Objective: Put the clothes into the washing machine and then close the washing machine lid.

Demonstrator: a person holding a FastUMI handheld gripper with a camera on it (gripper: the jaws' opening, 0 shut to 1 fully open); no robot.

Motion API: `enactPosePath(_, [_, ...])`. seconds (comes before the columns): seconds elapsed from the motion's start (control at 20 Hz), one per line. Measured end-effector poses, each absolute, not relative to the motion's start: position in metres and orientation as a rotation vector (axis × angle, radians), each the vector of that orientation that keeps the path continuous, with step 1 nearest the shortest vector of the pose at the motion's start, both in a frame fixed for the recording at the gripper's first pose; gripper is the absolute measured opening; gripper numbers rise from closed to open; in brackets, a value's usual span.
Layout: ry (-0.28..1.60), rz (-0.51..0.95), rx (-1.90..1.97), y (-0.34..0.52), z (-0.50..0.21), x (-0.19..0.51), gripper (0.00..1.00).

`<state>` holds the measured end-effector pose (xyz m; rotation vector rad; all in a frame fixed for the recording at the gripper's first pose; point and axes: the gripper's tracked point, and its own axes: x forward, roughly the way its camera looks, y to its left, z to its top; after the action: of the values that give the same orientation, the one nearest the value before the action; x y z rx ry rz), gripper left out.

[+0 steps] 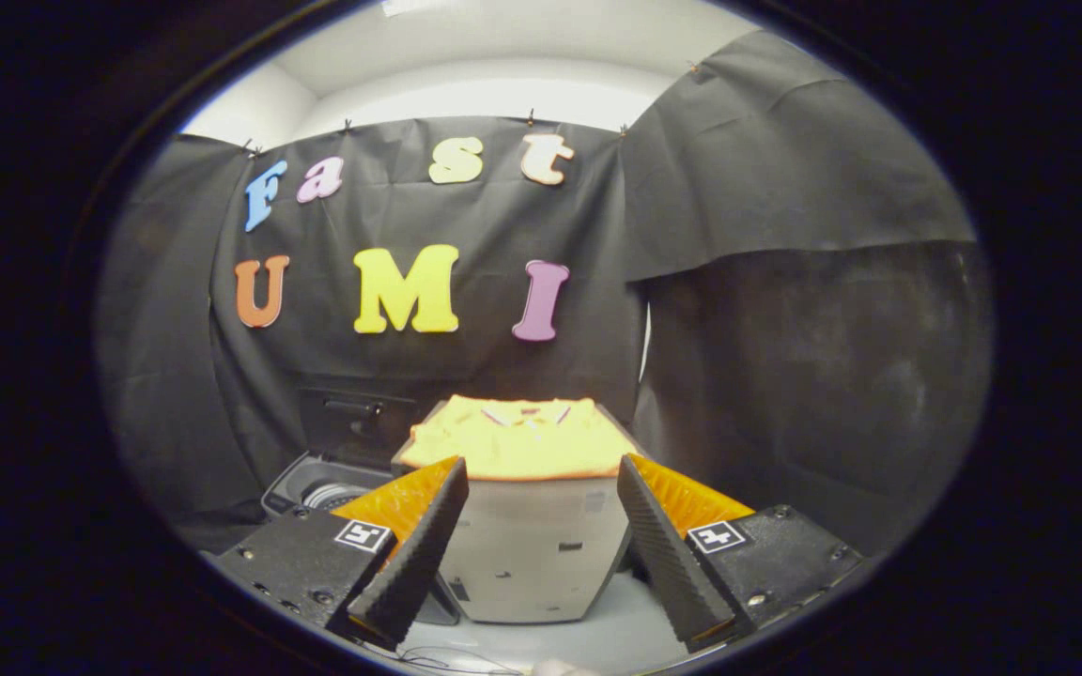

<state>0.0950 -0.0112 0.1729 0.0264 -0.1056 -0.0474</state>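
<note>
My claw (536, 554) is spread and empty; the folded yellow shirt (517, 439) lies at twelve o'clock on a grey box (532, 554), so I should pinch its near edge before swinging toward the washing machine (325, 488) at ten o'clock.

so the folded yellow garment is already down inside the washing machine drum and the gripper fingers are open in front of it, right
Not quite. In the gripper view the folded yellow garment lies on top of a pale grey box-shaped stand, not in the drum. The dark washing machine sits lower, beside the stand, its lid up. The rest holds: the gripper is open, its fingers apart in front of the stand.
</note>
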Motion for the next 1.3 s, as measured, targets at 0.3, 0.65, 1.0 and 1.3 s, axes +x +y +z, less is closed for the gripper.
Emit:
enactPosePath(0.3, [-0.093,-0.014,0.06,-0.017,0.243,0.181,1.0])
enactPosePath(0.65, [-0.033,0.021,0.011,-0.013,0.274,0.305,1.0])
enactPosePath(1.0, [0.168,0.049,0.02,-0.004,0.237,0.409,1.0])
enactPosePath(1.3, [0.392,0.051,0.02,-0.015,0.177,0.463,1.0])
